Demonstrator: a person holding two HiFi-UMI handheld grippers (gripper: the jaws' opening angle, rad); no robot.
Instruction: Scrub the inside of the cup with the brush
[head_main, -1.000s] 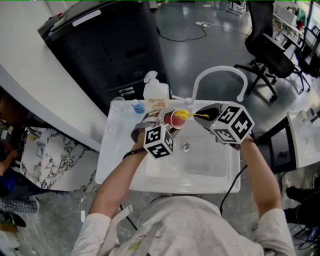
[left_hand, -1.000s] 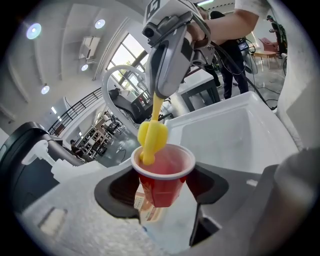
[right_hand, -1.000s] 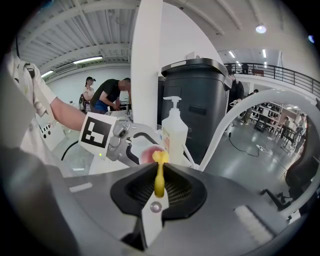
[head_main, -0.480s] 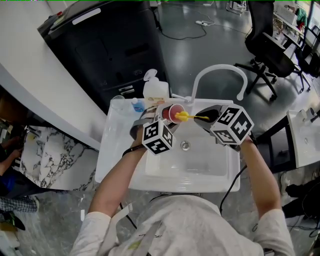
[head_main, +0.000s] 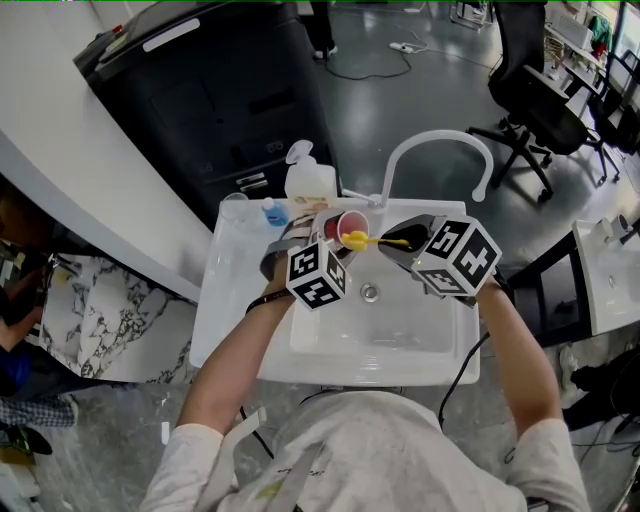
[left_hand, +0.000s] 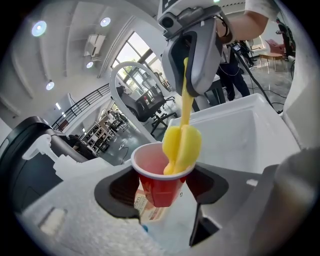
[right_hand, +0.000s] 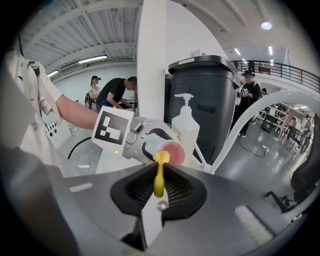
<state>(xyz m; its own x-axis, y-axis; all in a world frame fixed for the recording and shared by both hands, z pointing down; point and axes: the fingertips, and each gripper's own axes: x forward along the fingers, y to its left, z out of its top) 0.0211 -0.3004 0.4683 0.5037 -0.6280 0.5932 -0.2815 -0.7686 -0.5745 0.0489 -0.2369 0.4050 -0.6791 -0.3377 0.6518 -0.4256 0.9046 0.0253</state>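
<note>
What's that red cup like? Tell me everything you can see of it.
The cup is red outside and pale pink inside, with a white rolled rim; it looks like thin plastic. The left tongs clamp its sides and hold it above the sink, near the back, with its mouth tipped toward the right tongs. The yellow foam head of the brush pokes into its mouth at the rim.

White sink (head_main: 228, 300) with arched faucet (head_main: 440, 139), pump bottle (head_main: 311, 182) (white) behind it, black bin (head_main: 235, 95) beyond.
</note>
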